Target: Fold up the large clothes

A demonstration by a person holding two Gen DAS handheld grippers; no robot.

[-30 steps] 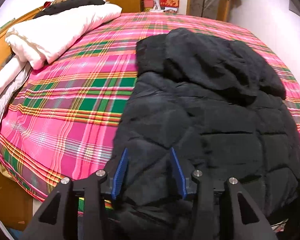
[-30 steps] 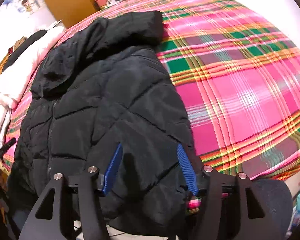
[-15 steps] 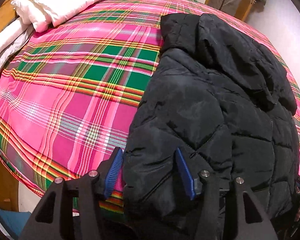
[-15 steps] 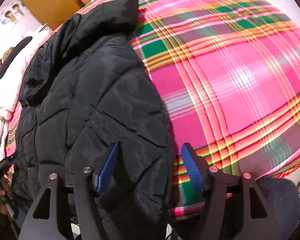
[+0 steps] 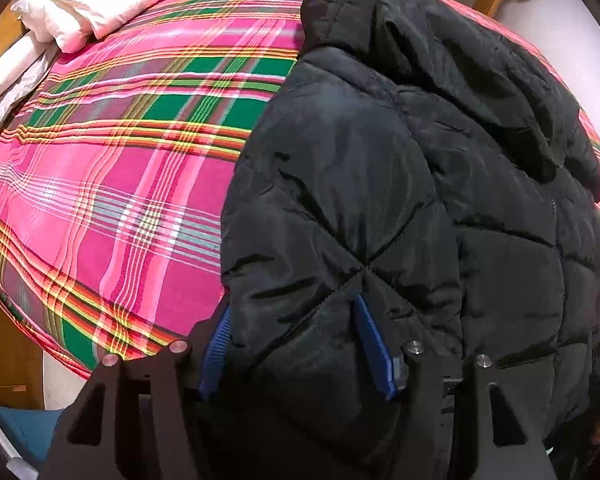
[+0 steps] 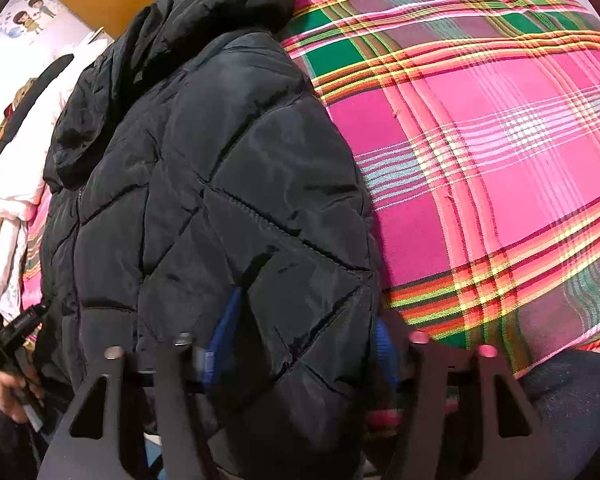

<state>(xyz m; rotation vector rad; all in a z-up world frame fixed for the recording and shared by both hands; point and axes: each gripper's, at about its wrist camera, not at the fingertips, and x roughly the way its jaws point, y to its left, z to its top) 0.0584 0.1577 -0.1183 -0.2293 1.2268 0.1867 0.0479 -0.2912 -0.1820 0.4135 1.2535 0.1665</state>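
Hem pinch on both near corners of the jacket.

My left tongs (image 5: pixel 296 344) stand fairly wide, straddling a thick fold of the black quilted jacket (image 5: pixel 400 200) at its near left edge; I cannot tell whether the pads press on it. The jacket lies on the plaid bed (image 5: pixel 120 184), hood at the far end, hem hanging over the near edge. My right tongs (image 6: pixel 304 340) are closing, with the near right corner between the pads. Next, I judge, both grips must bite firmly, then carry the hem far toward the hood.
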